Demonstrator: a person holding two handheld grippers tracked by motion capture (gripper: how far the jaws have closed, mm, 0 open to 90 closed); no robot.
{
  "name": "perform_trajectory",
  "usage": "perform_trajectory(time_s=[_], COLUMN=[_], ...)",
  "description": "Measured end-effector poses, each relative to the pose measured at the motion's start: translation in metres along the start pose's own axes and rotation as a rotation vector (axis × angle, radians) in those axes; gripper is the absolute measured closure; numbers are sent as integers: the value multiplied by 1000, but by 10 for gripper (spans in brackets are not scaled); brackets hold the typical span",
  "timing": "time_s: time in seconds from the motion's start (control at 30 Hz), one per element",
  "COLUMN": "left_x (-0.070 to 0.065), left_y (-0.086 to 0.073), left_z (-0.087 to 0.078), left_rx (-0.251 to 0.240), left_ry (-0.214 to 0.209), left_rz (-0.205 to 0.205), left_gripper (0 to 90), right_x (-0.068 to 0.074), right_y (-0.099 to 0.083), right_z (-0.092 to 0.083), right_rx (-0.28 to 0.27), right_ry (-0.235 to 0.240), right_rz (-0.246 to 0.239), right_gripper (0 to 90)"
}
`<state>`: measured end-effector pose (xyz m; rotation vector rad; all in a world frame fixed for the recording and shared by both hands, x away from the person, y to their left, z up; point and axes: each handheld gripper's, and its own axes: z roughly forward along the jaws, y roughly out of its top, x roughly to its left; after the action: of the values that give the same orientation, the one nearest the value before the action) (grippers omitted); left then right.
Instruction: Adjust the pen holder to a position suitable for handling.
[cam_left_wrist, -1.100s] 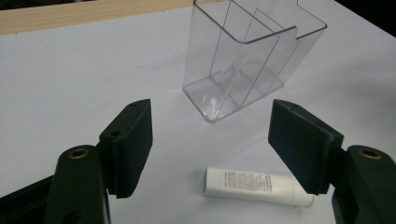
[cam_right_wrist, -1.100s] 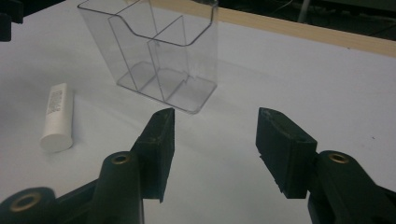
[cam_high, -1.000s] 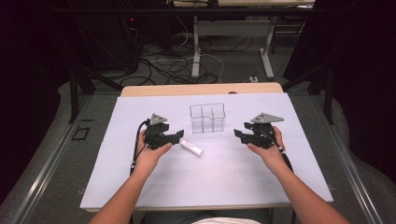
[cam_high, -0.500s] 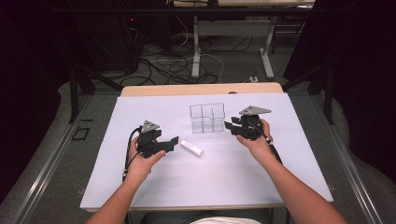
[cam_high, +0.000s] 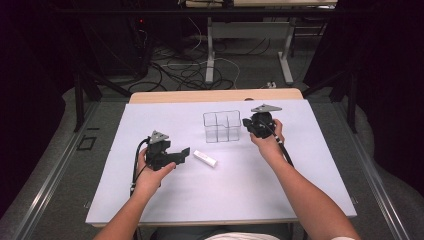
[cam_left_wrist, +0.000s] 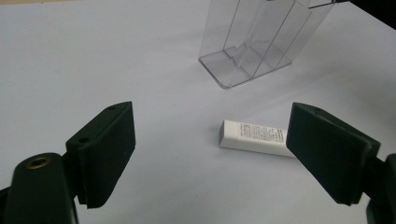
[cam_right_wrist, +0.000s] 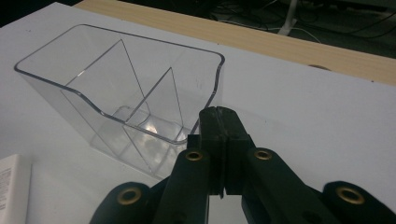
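Left tool (cam_left_wrist: 210, 154) gaping toward white eraser (cam_left_wrist: 254, 137), lying crosswise between jaws

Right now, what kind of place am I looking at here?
Most likely a lab or workshop set up for recording handling tasks. A table under a plain white sheet holds just a clear bin and a small white box, cables sprawl over the floor behind, and each hand holds a claw.

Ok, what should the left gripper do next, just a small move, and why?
Probably ease the left gripper forward over the white tube and close. Its jaws stand wide open, the tube lies flat between them just ahead, and the clear organizer stands empty.
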<state>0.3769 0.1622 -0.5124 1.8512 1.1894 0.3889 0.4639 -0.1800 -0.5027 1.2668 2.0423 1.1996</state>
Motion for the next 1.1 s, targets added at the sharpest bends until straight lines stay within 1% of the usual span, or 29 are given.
perform_trajectory(time_s=[0.03, 0.07, 0.1, 0.17, 0.2, 0.27, 0.3, 0.43, 0.47, 0.53, 0.6, 0.63, 0.7, 0.73, 0.77, 0.83, 0.87, 0.9, 1.07, 1.1], left_x=[0, 2, 2, 3, 4, 5, 5, 7, 7, 8, 8, 7, 8, 9, 8, 8, 8, 9, 9, 9], left_y=[0, -1, -1, -1, -1, -1, -1, -1, -2, -1, -1, -2, -2, -1, -2, -2, -2, -1, -1, -1], left_z=[0, -1, 0, -1, -1, -1, -2, -3, -3, -3, -3, -3, -3, -4, -3, -3, -3, -4, -5, -5], left_rx=[-2, 7, 0, 2, 1, -3, -3, -3, -5, -4, -3, -4, -3, 17, 2, 8, 0, 7, 7, 9], left_ry=[1, 3, 3, 4, 4, 9, 11, 16, 15, 19, 18, 16, 16, 9, 17, 13, 18, 13, 18, 19], left_rz=[-3, 9, -6, -13, -15, -15, -18, -21, -22, -18, -18, -23, -21, -17, -21, -20, -24, -24, -27, -27], left_gripper=[159, 159, 159, 159, 159, 159, 159, 159, 159, 160, 159, 159, 159, 160, 160, 159, 160, 160, 159, 160], right_x=[-1, -1, -1, 0, 0, 0, 1, 1, 1, 2, 2, 3, 5, 6, 7, 10, 11, 11, 10, 10], right_y=[-2, -2, -3, -5, -5, -5, -5, -5, -5, -5, -5, -5, -5, -5, -5, -6, -6, -6, -7, -7], right_z=[4, 4, 6, 9, 9, 9, 8, 6, 6, 6, 6, 5, 5, 5, 5, 5, 5, 4, 2, 0], right_rx=[15, 15, 24, 39, 44, 41, 43, 51, 51, 57, 54, 56, 62, 62, 60, 65, 64, 67, 79, 71], right_ry=[2, 2, 5, 11, 9, 14, 18, 26, 27, 32, 27, 29, 48, 51, 56, 54, 50, 51, 69, 65], right_rz=[3, 3, 6, 21, 13, 18, 37, 45, 35, 38, 33, 38, 37, 37, 35, 30, 33, 32, 39, 18], right_gripper=[900, 900, 900, 900, 900, 900, 900, 900, 900, 900, 900, 900, 900, 900, 900, 900, 900, 900, 897, 871])
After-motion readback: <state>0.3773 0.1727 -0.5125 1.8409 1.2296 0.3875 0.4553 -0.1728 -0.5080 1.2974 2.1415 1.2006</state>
